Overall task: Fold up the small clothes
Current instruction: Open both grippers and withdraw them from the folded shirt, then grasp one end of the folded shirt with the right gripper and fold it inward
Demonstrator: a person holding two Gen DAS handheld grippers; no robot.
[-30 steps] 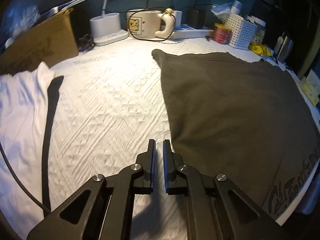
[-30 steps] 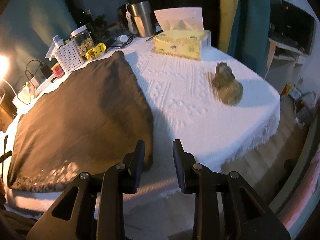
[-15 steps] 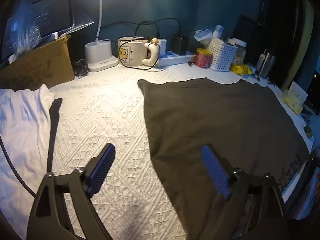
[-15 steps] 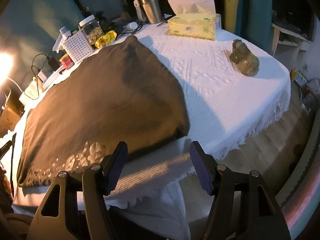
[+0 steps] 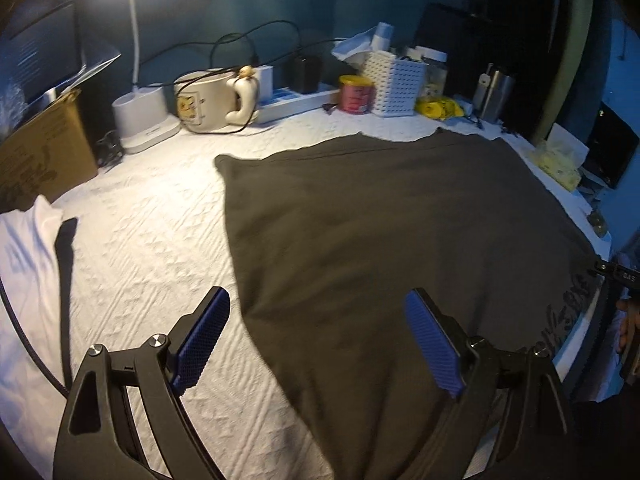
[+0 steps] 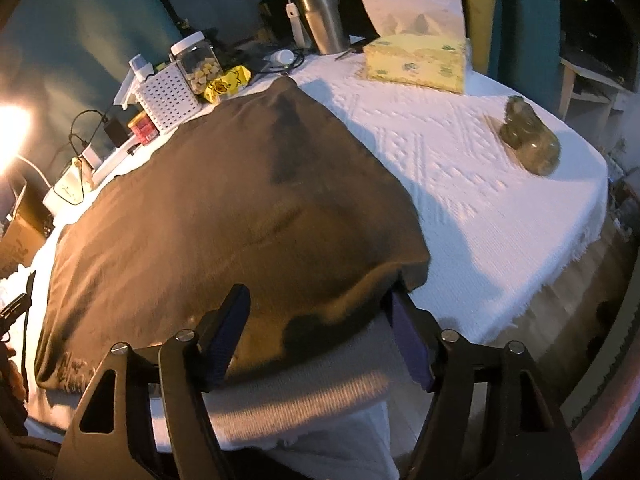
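A dark brown garment lies spread flat on the white textured tablecloth, with printed lettering near its front hem. My left gripper hovers open above the garment's left edge, blue pads wide apart and nothing pressed between them. In the right wrist view the same garment reaches the table's front edge. My right gripper straddles its near right corner; its jaws are still opening and the pads do not press the cloth.
A white cloth and a black cable lie at the left. Along the back stand a cardboard box, a mug, a red tin and a white basket. A tissue box, a steel tumbler and a green figurine sit on the right.
Both grippers went from nearly shut to wide open. The left one rose and drew back; the right one shifted left over the garment's near corner.
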